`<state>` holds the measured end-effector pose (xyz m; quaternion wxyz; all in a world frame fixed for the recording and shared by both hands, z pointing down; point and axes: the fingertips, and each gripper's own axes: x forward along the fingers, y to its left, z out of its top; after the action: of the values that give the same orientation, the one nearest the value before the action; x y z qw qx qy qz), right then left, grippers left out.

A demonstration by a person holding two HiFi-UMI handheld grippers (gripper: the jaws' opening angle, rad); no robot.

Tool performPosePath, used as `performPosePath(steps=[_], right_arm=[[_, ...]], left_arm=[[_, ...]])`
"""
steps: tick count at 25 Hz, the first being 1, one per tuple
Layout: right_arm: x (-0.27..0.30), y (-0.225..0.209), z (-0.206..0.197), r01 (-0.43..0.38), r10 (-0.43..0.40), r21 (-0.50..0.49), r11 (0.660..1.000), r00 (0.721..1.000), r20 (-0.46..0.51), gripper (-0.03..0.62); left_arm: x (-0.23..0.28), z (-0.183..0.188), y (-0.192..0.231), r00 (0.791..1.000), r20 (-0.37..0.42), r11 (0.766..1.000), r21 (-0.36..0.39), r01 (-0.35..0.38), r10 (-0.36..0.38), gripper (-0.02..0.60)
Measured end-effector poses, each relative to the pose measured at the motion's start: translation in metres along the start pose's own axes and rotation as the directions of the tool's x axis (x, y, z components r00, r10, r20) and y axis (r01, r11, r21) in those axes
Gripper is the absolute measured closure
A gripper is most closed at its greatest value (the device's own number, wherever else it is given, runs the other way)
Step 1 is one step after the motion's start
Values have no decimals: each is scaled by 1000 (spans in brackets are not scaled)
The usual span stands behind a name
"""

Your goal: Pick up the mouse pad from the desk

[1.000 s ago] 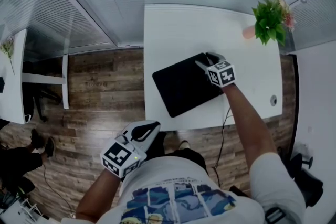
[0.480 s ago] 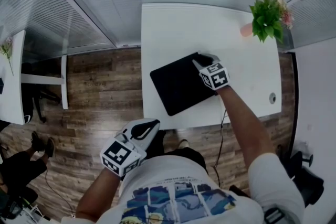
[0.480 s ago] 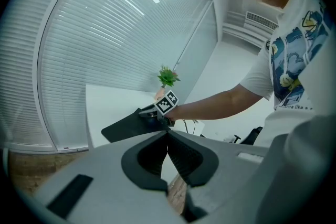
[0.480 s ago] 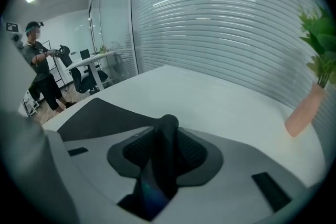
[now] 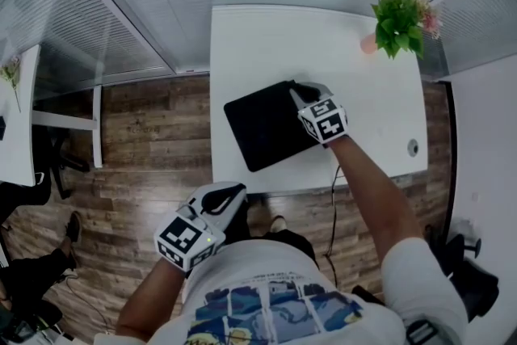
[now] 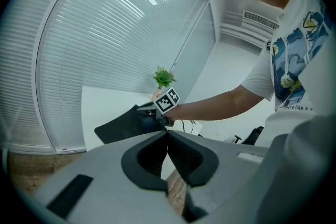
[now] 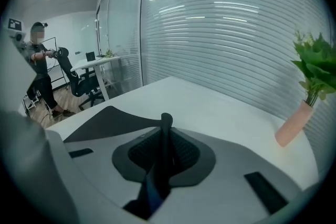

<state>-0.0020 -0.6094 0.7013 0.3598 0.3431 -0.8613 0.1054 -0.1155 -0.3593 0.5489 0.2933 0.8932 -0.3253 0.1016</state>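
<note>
Head view shows a white desk (image 5: 275,36) filling the upper middle of the frame, with a wood floor (image 5: 153,117) to its left and below it. At the centre of the frame the black mouse pad (image 5: 258,125) sits askew on the desk's lower left part, one corner near the desk's left edge.

The right gripper (image 5: 297,90) is at the pad's right edge. In the right gripper view its jaws have just been closing, and the right gripper (image 7: 165,124) now pinches a thin upright strip of the mouse pad (image 7: 105,118), the rest spreading to the left over the desk (image 7: 210,102).

The left gripper (image 5: 233,191) hangs at the lower left of centre, off the desk. In the left gripper view the left gripper (image 6: 167,134) has its jaws pressed together with nothing between them.

A green plant (image 5: 397,16) stands at the desk's upper right corner.
</note>
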Motion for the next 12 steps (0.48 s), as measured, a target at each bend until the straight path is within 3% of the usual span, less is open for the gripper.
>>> performPosePath(steps=[12], right_arm=[[-83, 7, 26, 3, 0, -32, 999, 995, 96, 560]], left_arm=[[4, -3, -71, 1000, 21, 1000, 24, -5, 5, 578]])
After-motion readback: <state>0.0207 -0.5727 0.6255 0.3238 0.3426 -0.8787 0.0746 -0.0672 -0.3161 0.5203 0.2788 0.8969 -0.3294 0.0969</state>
